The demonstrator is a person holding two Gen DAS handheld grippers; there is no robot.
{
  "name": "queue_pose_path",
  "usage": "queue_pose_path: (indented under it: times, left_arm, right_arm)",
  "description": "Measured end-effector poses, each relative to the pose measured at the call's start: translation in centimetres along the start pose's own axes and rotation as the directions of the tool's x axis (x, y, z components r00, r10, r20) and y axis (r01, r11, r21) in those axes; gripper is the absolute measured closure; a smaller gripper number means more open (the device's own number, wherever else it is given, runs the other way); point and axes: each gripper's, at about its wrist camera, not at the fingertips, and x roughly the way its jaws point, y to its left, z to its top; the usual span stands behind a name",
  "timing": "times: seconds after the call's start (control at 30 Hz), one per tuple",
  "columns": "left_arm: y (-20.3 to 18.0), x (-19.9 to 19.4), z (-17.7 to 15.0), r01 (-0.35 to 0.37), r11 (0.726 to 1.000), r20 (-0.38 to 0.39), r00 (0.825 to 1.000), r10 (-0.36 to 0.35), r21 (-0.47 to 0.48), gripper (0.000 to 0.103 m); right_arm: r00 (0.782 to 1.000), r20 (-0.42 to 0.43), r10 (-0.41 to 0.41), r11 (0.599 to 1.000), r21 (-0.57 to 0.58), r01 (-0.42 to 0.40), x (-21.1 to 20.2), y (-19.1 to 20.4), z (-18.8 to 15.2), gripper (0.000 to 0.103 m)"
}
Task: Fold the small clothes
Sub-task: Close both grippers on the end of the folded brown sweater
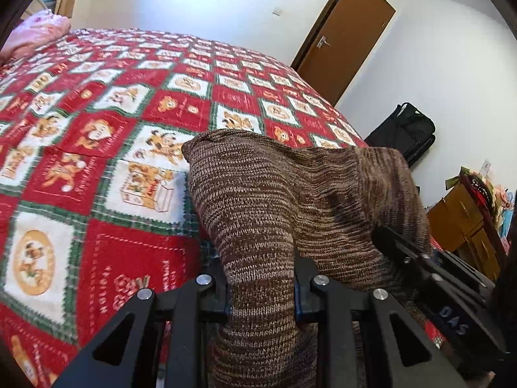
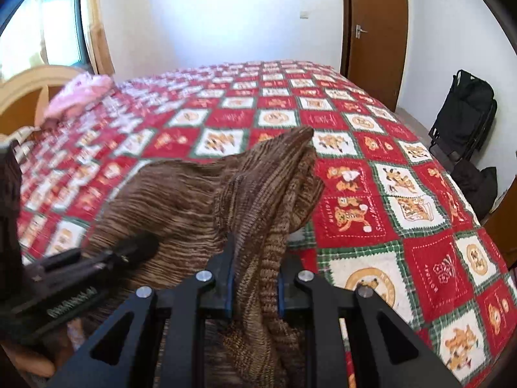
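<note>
- Two handheld grippers each clamp the same brown knitted garment (image 1: 258, 194), one at each side, and lift it above a bed.
- Nearest in the left wrist view, the left gripper (image 1: 261, 294) has its black jaws pressed in on a thick bunch of the knit; cloth fills the gap between the blue-edged pads and trails down below them.
- Nearest in the right wrist view, the right gripper (image 2: 255, 284) is closed on a narrower, ribbed fold of the same garment (image 2: 200, 194) — possibly a hem or cuff, though the edge cannot be told for sure.
- Each view catches the other gripper from the side, its tip against the knit, so the two holds sit near one another, not stretched wide.
- Just beyond the jaws the garment rises in a loose hump, creased and doubled over itself. No neat fold shows.
- Judged from this, the task is at an early stage: the piece is picked up and held, but not spread flat, and no finished folded clothes show anywhere on the bed.
- Beneath and beyond lies the red, white and green patchwork bedspread (image 2: 404, 226) with cartoon animal squares — a broad flat place for laying the garment out.
- Farther off, a pink cloth bundle (image 2: 80, 93) rests near the wooden headboard.
- Farthest, a brown door (image 1: 345, 32) stands in a white wall, and a black bag (image 2: 462, 113) leans against the wall.
</note>
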Motion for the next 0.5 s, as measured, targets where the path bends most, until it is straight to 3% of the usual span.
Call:
queue_pose_path:
  times: [0.5]
  left_arm:
    - [-2.2, -8.2, -0.6, -0.020, 0.996, 0.083, 0.996, 0.013, 0.092, 0.076]
  right_arm:
    - [0.991, 0.122, 0.049, 0.996, 0.071, -0.058, -8.1, 2.5, -0.7, 0.082]
